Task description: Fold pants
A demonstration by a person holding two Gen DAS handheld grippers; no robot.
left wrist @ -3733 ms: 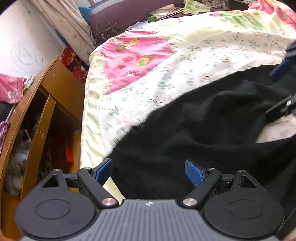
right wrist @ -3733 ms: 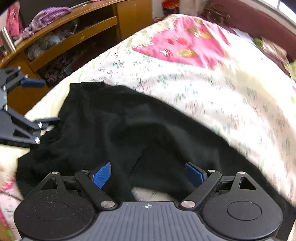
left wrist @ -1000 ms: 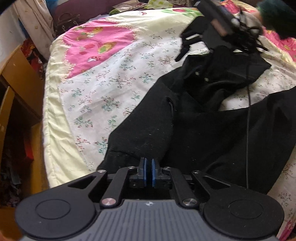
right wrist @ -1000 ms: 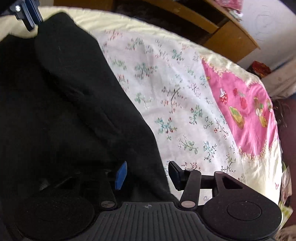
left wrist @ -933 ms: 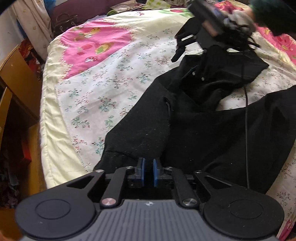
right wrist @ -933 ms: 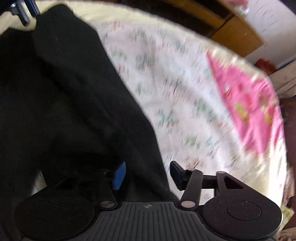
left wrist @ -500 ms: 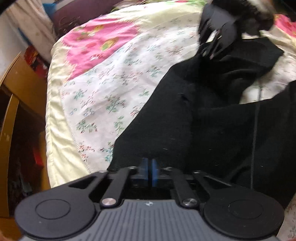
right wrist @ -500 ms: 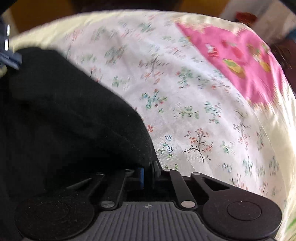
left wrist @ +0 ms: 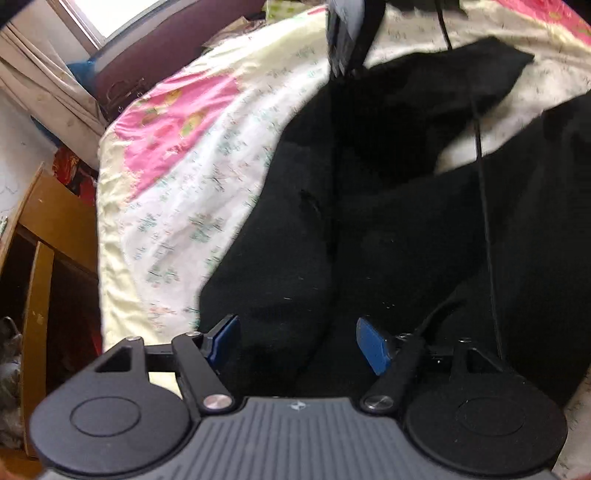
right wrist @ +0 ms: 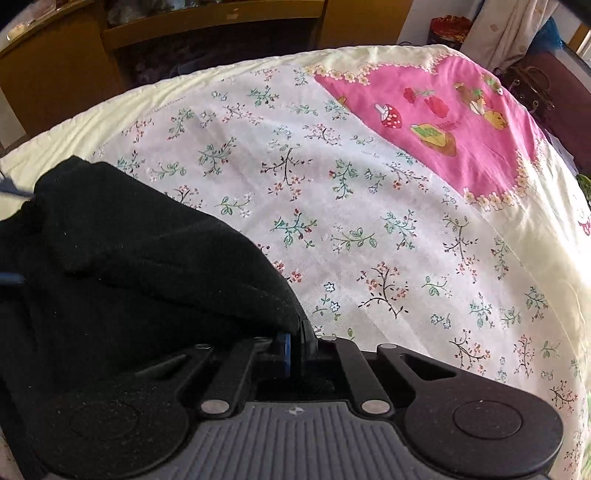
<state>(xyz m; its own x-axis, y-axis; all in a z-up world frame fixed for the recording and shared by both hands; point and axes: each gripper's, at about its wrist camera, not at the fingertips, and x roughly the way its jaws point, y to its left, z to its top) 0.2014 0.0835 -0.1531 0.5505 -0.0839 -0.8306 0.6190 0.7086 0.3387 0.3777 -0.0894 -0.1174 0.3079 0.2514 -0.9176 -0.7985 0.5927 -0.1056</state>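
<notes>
The black pants (left wrist: 369, 206) lie spread on a floral bedsheet (left wrist: 177, 206). My left gripper (left wrist: 297, 343) is open, its blue pads on either side of a pant leg's end near the bed's edge. My right gripper (right wrist: 294, 345) is shut on the edge of the black pants (right wrist: 129, 266), at the far end of the same fabric. The right gripper also shows in the left wrist view (left wrist: 347, 33), blurred, at the top.
A wooden shelf unit (left wrist: 40, 236) stands left of the bed, also seen in the right wrist view (right wrist: 147, 40). A pink patch (right wrist: 443, 118) marks the sheet's far part. A black cable (left wrist: 484, 206) hangs across the pants. Curtains (left wrist: 44, 96) hang at the back.
My left gripper has opened and let go of the pant leg end. My right gripper closed on the pants edge half a second ago and stays shut.
</notes>
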